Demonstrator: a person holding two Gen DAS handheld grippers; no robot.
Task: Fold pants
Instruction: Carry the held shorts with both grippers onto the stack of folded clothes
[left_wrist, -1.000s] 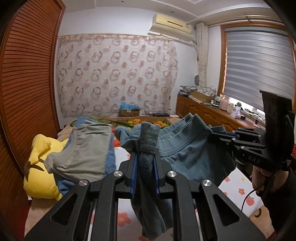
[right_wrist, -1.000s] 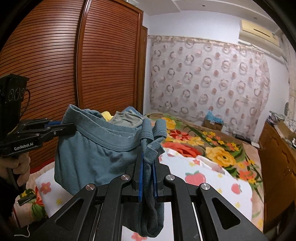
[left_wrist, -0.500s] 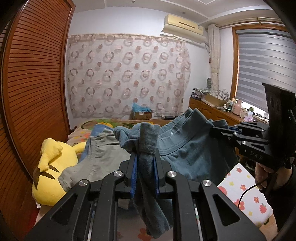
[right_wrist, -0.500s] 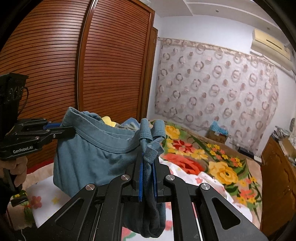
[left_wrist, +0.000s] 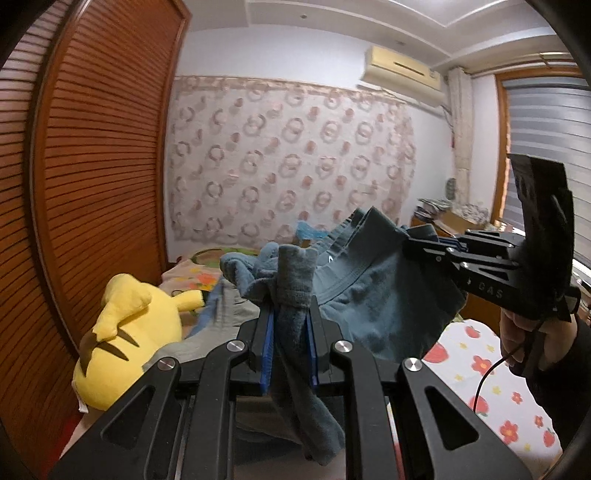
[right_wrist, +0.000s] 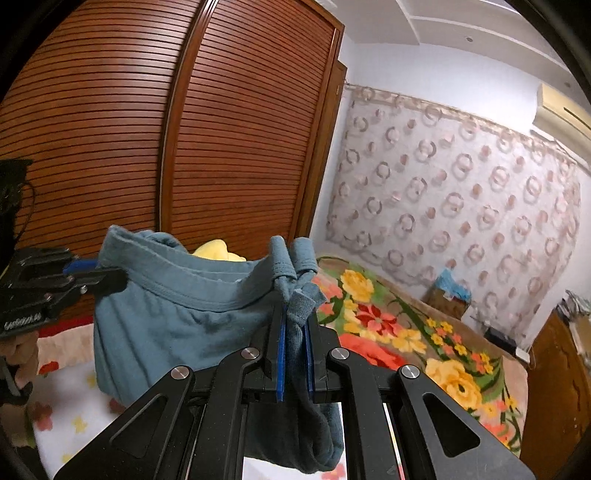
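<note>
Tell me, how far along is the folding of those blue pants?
Done: both grippers, left and right, have pinched the pants by the waistband. In hand: the pants hang stretched above the bed. Left: laying them down and every fold.

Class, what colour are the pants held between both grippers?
Teal-blue pants; clearest in the right wrist view.

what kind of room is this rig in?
Most likely a home bedroom. A bed with a floral blanket fills the floor space, louvered wooden wardrobe doors line one wall, and a yellow plush toy lies beside a heap of clothes. A wall air conditioner hangs above the curtain.
</note>
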